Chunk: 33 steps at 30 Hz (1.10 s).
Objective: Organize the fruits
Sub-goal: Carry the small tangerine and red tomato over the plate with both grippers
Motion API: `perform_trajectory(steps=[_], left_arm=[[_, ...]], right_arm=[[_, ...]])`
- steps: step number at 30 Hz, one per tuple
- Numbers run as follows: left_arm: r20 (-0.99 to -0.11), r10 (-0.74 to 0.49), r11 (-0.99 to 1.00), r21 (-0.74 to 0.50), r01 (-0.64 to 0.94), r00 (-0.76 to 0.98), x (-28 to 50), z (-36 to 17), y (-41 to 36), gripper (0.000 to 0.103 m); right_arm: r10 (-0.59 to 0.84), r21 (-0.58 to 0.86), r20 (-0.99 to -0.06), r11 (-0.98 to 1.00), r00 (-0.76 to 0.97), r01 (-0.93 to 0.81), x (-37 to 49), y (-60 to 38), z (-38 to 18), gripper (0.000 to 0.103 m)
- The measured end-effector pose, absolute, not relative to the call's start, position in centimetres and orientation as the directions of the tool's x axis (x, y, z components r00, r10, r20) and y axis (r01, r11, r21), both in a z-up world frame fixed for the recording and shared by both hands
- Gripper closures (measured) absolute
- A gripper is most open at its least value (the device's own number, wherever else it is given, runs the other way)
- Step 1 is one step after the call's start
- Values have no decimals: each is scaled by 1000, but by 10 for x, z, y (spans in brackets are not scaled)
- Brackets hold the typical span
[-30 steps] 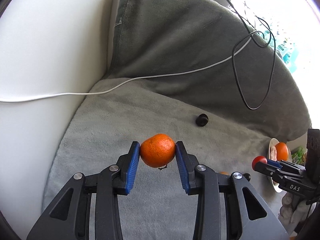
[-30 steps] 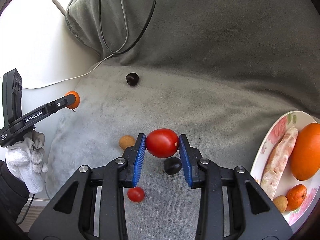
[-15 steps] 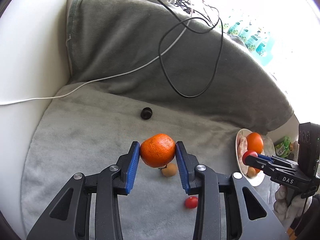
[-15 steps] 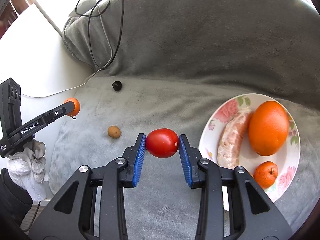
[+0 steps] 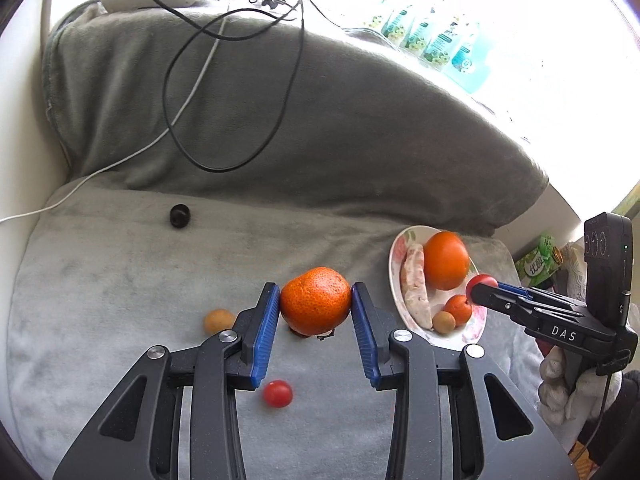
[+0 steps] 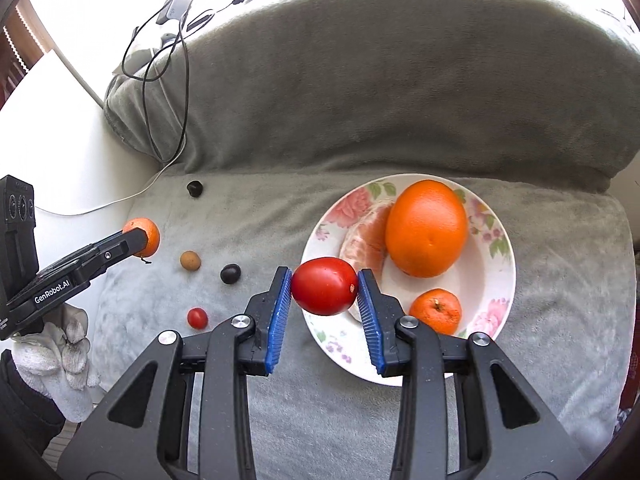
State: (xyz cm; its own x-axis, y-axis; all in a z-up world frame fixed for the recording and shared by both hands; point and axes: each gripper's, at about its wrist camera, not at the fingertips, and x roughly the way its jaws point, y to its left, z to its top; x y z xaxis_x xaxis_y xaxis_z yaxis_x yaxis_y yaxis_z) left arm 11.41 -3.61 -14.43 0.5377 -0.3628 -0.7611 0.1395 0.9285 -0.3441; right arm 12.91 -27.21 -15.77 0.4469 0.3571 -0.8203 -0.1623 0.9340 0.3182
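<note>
Both grippers are clenched on fruit above the grey blanket (image 6: 400,100): the left gripper (image 5: 315,307) grasps a tangerine (image 5: 315,300), the right gripper (image 6: 324,292) a tomato (image 6: 324,286) over the near-left rim of the flowered plate (image 6: 500,280). On the plate lie a big orange (image 6: 427,228), a peeled segment (image 6: 366,236) and a small tangerine (image 6: 436,311). Left of it on the blanket sit a dark fruit (image 6: 231,273), a brown fruit (image 6: 190,260) and a cherry tomato (image 6: 197,317).
</note>
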Motion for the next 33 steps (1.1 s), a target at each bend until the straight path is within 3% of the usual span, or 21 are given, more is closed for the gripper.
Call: perform_trajectory(steps=[16, 33], left_arm=[[-784, -449, 891, -357, 281, 429, 122, -164, -136, 68], [-795, -482, 865, -364, 344, 368, 132, -171, -180, 68]], right_arm=[[298, 311, -832, 949, 467, -52, 127, -342, -167, 68], [297, 331, -843, 944, 449, -3, 148, -367, -185, 68]])
